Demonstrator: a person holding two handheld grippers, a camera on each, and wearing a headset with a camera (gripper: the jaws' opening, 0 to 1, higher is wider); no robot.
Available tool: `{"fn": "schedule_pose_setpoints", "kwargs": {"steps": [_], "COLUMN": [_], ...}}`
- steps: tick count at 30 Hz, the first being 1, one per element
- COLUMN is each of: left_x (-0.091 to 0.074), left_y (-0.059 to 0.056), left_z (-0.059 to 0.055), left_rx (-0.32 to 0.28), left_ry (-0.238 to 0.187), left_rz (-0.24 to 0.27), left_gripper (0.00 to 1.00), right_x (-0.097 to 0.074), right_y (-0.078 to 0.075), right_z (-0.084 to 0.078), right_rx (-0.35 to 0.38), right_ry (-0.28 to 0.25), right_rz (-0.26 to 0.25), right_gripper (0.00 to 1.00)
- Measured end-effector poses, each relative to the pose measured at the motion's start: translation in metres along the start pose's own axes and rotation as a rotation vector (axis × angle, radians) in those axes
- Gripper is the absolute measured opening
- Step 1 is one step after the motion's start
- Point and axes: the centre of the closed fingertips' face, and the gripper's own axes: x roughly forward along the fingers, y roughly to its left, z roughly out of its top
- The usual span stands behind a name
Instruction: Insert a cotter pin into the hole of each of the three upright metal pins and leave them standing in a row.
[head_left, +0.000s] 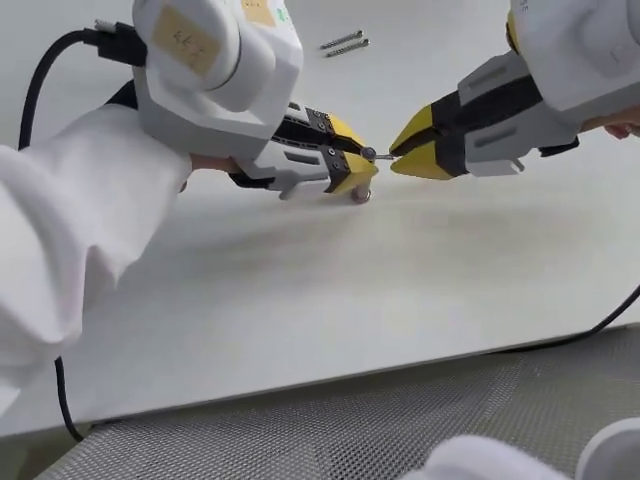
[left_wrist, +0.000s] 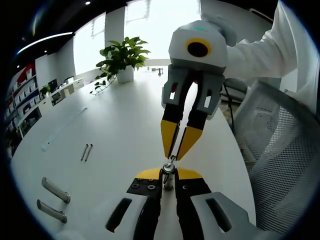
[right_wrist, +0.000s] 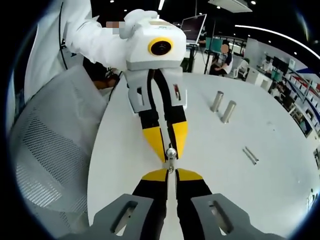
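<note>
My left gripper (head_left: 360, 172) is shut on a short metal pin (head_left: 361, 194) and holds it upright on the white table (head_left: 330, 290). From the right, my right gripper (head_left: 396, 157) is shut on a thin cotter pin (head_left: 382, 156), whose tip meets the top of that metal pin. In the left gripper view the metal pin (left_wrist: 168, 178) sits between my own jaws, with the cotter pin (left_wrist: 170, 163) just above it. In the right gripper view my own gripper (right_wrist: 170, 173) meets the metal pin's head (right_wrist: 171, 152).
Two spare cotter pins (head_left: 345, 43) lie side by side at the far side of the table. Two more metal pins (right_wrist: 222, 106) stand apart from the work. A potted plant (left_wrist: 122, 57) stands at the table's far end. A mesh chair (head_left: 400, 420) is below the near edge.
</note>
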Motion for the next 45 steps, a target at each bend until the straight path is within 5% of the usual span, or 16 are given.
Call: {"fn": "schedule_pose_setpoints", "kwargs": {"steps": [22,27,30,38,45], "left_x": [0.001,-0.005,-0.009,-0.023,-0.040], "left_y": [0.004,0.002,0.000,-0.002,-0.009], "left_z": [-0.002,-0.003,-0.014,-0.025,-0.040], "left_rx": [0.007,0.001,0.005,-0.065,-0.092], "left_ry": [-0.002,-0.018,0.017,-0.028,-0.037], "left_rz": [0.005,-0.001,-0.002,0.024,0.024], "left_gripper": [0.13,0.26,0.33,0.75,0.96], "right_x": [0.008,0.008,0.008,0.016,0.023], "right_y": [0.004,0.005,0.007,0.011,0.009], "right_z": [0.007,0.007,0.008,0.007,0.008], "right_rx": [-0.037,-0.029,-0.010,0.030,0.052], "right_ry": [0.010,0.014,0.009,0.009,0.007], "right_rz": [0.019,0.019,0.024,0.048,0.044], "right_gripper": [0.03,0.09,0.13,0.19,0.19]}}
